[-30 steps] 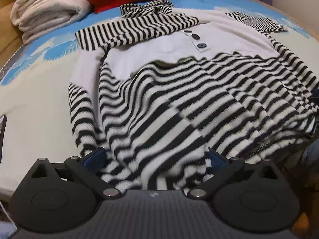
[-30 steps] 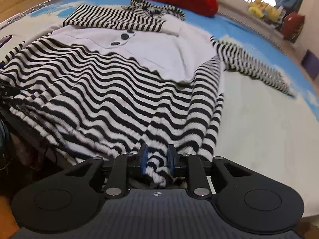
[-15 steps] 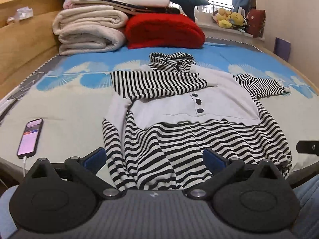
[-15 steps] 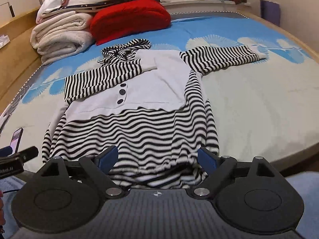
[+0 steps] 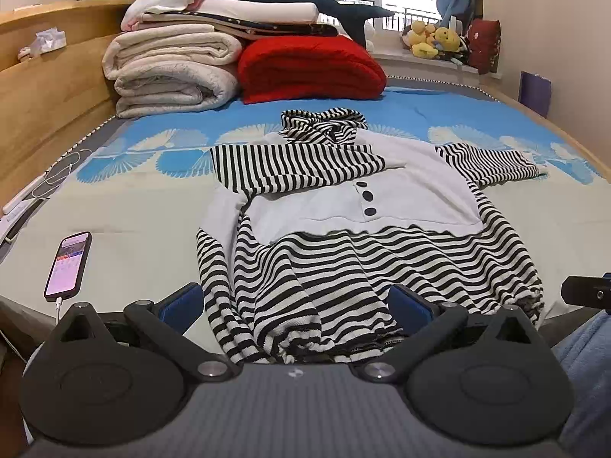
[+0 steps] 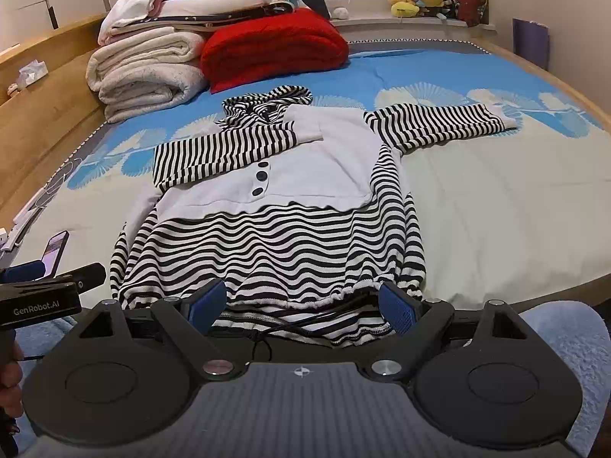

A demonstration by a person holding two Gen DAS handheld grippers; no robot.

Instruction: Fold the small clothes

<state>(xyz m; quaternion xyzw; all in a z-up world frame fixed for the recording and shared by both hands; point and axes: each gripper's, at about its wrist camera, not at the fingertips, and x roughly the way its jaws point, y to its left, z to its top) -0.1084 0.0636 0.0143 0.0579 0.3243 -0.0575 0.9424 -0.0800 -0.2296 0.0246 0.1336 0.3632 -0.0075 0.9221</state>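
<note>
Both claws stand released with nothing between their blue pads: your left gripper (image 5: pixel 294 303) and your right gripper (image 6: pixel 301 305) each hover over the near edge of the bed (image 6: pixel 515 229), just short of the hem of the striped hoodie (image 6: pixel 267 244).

Take the hoodie as your landmark. It lies flat on the bed straight ahead of both claws, its long axis running away from you, hem nearest, hood (image 6: pixel 267 105) farthest, toward the red blanket (image 6: pixel 275 44). One sleeve (image 6: pixel 225 150) is already folded across the white chest panel, beside the two dark buttons. The other sleeve (image 6: pixel 439 124) sticks out sideways from the hoodie's right shoulder, well clear of the body.

That outstretched sleeve is probably what the next fold needs, and it lies ahead and to the right of the hem. Your right claw looks the nearer one; the left would have to cross the whole garment. The phone (image 5: pixel 68 263) lies left of the hoodie, apart from it.
</note>
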